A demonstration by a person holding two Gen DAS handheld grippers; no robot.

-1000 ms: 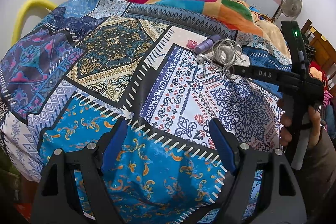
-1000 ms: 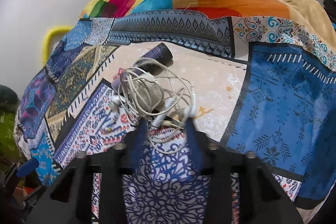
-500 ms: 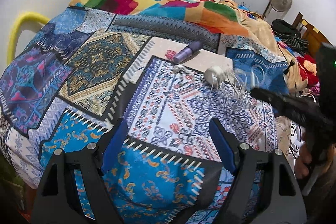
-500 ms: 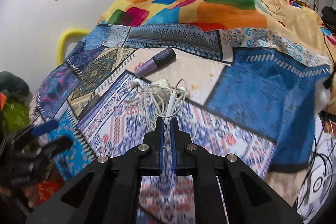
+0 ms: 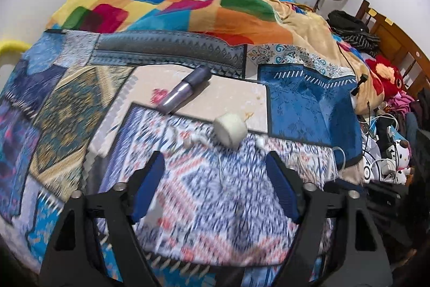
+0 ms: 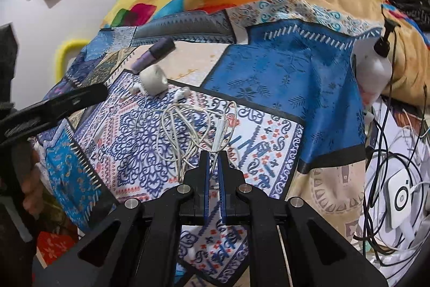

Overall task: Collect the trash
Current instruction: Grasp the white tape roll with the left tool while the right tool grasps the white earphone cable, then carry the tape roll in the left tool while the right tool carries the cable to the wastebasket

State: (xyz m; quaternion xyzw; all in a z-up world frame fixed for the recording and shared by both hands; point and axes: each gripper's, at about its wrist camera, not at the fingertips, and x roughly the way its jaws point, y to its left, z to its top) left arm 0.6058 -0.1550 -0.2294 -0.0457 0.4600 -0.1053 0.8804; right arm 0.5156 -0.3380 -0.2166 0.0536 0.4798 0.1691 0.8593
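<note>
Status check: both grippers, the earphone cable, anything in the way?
Right gripper shut on earphone cable. Left gripper open, holding nothing. Tape roll lying against the earbud end.

Patchwork-covered bed (image 6: 282,77) bearing purple tube (image 6: 156,54), white roll (image 6: 153,81), tangled earphones (image 6: 193,131).

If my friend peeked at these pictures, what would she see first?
Probably the bright patchwork bedspread covering the whole bed. Next, the tangled white earphone cable in the middle, pinched by the right hand-held gripper. Behind it lie a white tape roll and a purple tube.
</note>
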